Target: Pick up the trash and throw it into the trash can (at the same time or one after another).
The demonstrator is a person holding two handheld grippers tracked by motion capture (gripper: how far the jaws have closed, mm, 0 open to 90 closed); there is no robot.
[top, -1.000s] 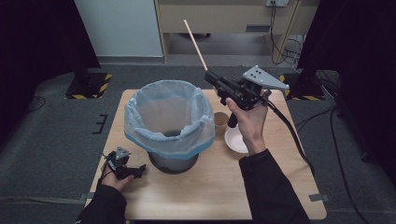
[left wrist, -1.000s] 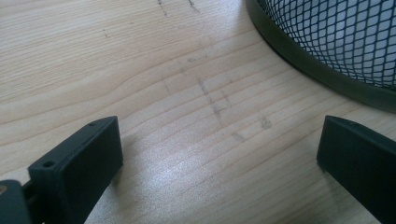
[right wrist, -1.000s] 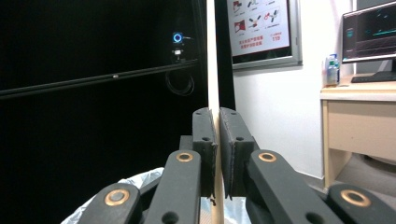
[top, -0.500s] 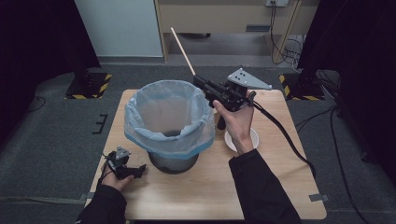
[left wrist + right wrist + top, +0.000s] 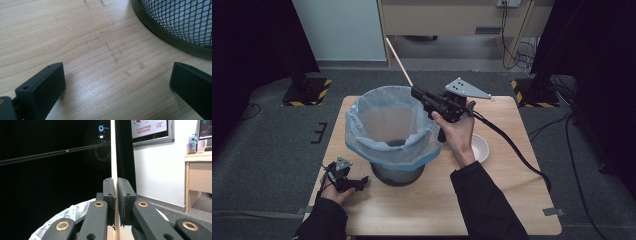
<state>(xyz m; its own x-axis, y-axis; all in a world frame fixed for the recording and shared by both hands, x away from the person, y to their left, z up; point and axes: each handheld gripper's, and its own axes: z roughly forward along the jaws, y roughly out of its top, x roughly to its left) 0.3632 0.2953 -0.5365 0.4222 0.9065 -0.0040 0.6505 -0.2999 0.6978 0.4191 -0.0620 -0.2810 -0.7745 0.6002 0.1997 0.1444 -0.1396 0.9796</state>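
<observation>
On the near left of the table (image 5: 512,210) the left gripper (image 5: 354,184) lies low on the wood, its jaws spread wide with nothing between them, just beside the foot of the mesh bin (image 5: 175,22). That bin (image 5: 394,172) stands left of centre, its pale bag liner (image 5: 377,117) folded out over the rim. At its right rim the right gripper (image 5: 414,91) is held up in the hand (image 5: 457,132), jaws pressed together on a thin wooden stick (image 5: 398,60) that slants up and away to the far left; in the right gripper view the stick (image 5: 113,150) runs straight up between the pads. I'd judge the stick is bound for the bin: tip its long end down over the middle of the opening, clear of the liner, before letting go. The small white bowl (image 5: 479,147) sits near the right forearm, so mind the elbow.
</observation>
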